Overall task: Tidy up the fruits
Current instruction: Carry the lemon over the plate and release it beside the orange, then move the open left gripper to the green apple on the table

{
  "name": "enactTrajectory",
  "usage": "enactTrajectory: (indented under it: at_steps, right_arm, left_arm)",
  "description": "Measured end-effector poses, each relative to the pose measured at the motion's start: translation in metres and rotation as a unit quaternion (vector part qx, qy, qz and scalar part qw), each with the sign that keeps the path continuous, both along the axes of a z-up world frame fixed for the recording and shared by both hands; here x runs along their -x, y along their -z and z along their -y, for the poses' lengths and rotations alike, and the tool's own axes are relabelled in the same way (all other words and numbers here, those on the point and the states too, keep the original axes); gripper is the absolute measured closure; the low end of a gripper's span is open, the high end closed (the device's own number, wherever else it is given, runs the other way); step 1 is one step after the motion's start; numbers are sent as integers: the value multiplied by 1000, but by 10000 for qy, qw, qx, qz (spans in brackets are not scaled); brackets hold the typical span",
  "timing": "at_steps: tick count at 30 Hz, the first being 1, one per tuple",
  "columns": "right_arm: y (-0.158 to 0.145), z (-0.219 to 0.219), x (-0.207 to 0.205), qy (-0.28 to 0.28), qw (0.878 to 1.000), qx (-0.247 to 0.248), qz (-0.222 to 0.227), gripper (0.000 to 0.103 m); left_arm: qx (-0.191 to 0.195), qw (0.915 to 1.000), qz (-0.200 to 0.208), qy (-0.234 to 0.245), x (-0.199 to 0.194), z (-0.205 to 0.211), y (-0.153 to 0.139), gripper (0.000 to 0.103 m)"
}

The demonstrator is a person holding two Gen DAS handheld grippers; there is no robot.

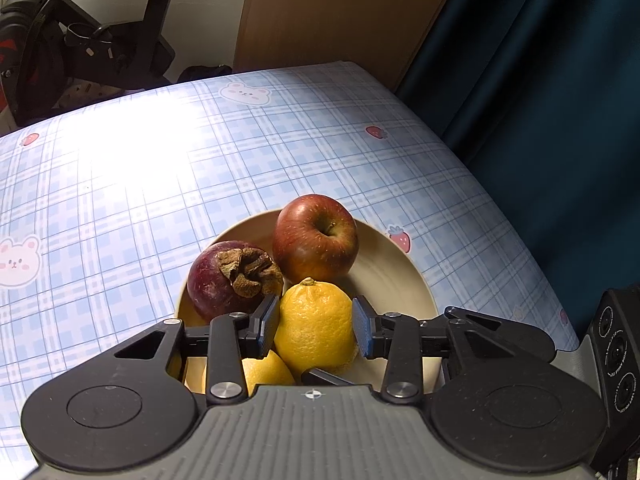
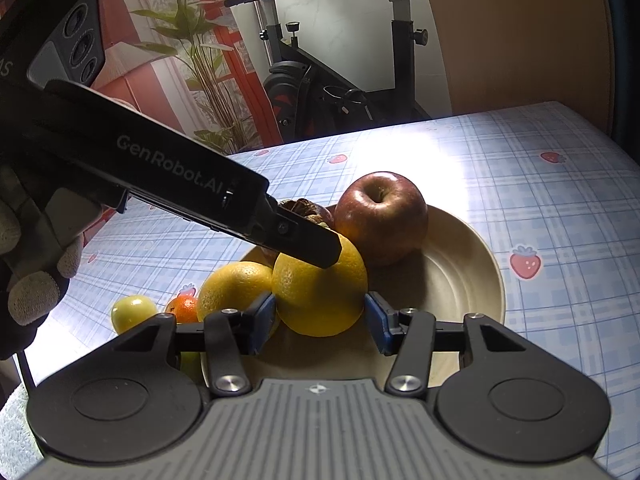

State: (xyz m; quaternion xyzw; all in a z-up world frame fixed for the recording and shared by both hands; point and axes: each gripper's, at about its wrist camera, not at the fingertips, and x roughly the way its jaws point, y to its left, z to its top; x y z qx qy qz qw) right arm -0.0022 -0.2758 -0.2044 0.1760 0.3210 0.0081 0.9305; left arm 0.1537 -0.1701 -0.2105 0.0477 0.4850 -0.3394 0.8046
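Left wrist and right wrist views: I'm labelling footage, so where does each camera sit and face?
Left wrist: behind the left claw, facing down over the plate; orange between its fingers.
Right wrist: behind the right claw, facing the same plate; left claw and gloved hand show.
Shared: plate, orange, apple.

A plate (image 2: 476, 276) sits on the table (image 2: 560, 208). In the plate, the apple (image 2: 380, 216) is at the back. The mangosteen (image 1: 234, 278) is on its left. One orange (image 2: 320, 292) lies in front of the apple, and another orange (image 2: 234, 286) is just left of it. Off the plate, further left, a small orange (image 2: 184, 307) and a little round fruit (image 2: 132, 312) lie on the table.
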Motion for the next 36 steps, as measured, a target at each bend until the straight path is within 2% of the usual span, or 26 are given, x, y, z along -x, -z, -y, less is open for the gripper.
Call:
enactTrajectory:
  at_steps: [10,17,23,28,32,36]
  right_arm:
    - [-3,-3,-1,-4,9999,44,-149,49]
    - [-6,-9,12,95,9999,39,-103,49]
    - [-16,-29,23,-43,9999,157,59,49]
    - [-23,-55,25,-334,9989,215,230,51]
    - [-24,-79,24,-630,9973,259,263,55]
    - [-23,-104,23,-1032,9938,359,208,65]
  left_arm:
    - [187,9998,-31,-32,4,-7,-7,61]
    - [364,9985,390,-138,23,-36,-34,61]
    - [308,9942,883,-540,48,-83,-48,61]
    - [503,9886,962,-1043,65,-130,-51,61]
    - [560,9822,1120,-1398,80,-160,-51,61]
    - [412,9778,1281,-1607,96,-177,-48,61]
